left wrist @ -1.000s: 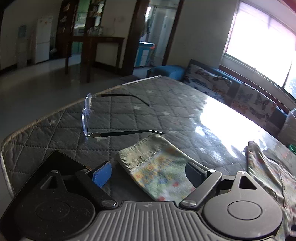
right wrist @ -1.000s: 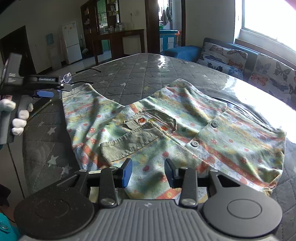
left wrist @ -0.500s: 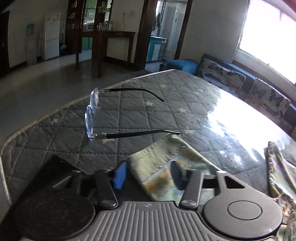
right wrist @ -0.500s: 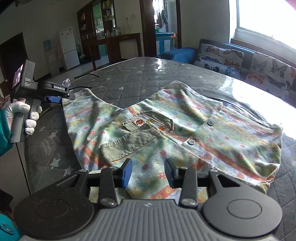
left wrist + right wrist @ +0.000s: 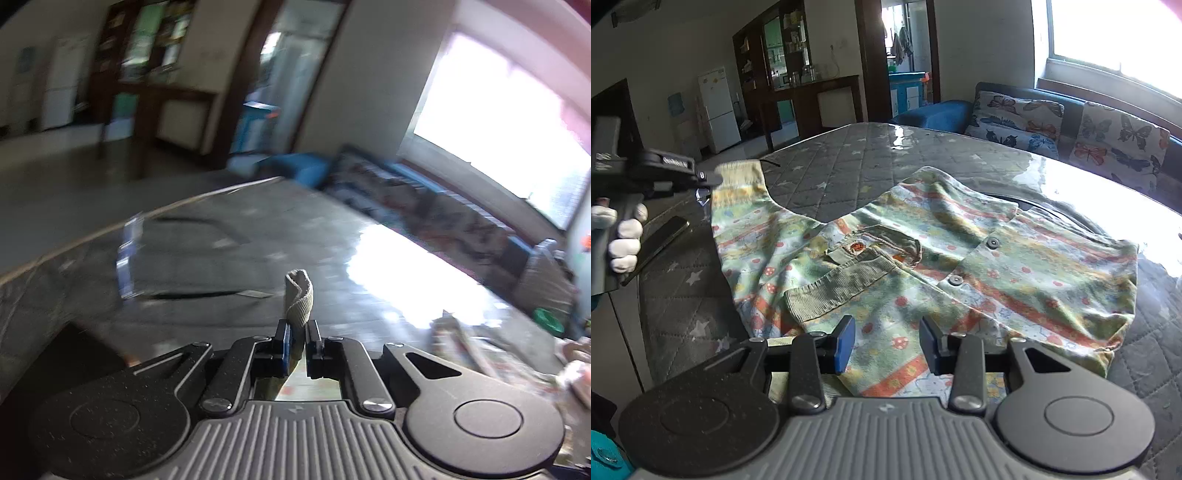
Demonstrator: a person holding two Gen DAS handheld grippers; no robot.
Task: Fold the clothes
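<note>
Your left gripper (image 5: 297,334) is clamped on the ribbed cuff (image 5: 298,299) of the far sleeve (image 5: 738,206); the cuff sticks up in a small loop between the pads. From the right wrist view that gripper sits at the left edge, gloved hand (image 5: 622,236) on its handle, with the sleeve pulled off the mattress (image 5: 849,162) and hanging from its tip.

Your right gripper (image 5: 886,341) is at a narrow-to-middle gap, over the shirt (image 5: 923,266) hem at the near edge. The cloth lies between and under the pads (image 5: 844,343), but I can't tell if they press on it.

The shirt lies spread face up across the middle of the mattress, body to the right, buttons (image 5: 991,242) and chest pocket (image 5: 886,247) showing. The other sleeve's cuff (image 5: 834,291) is folded across the front, just near of the pocket.

Glasses (image 5: 127,254) sit on the mattress to the far left of the held cuff, blurred. A dark flat slab (image 5: 655,243) lies on the mattress just below your left hand. A sofa (image 5: 1052,122) stands at the far right under the window (image 5: 1108,37).
</note>
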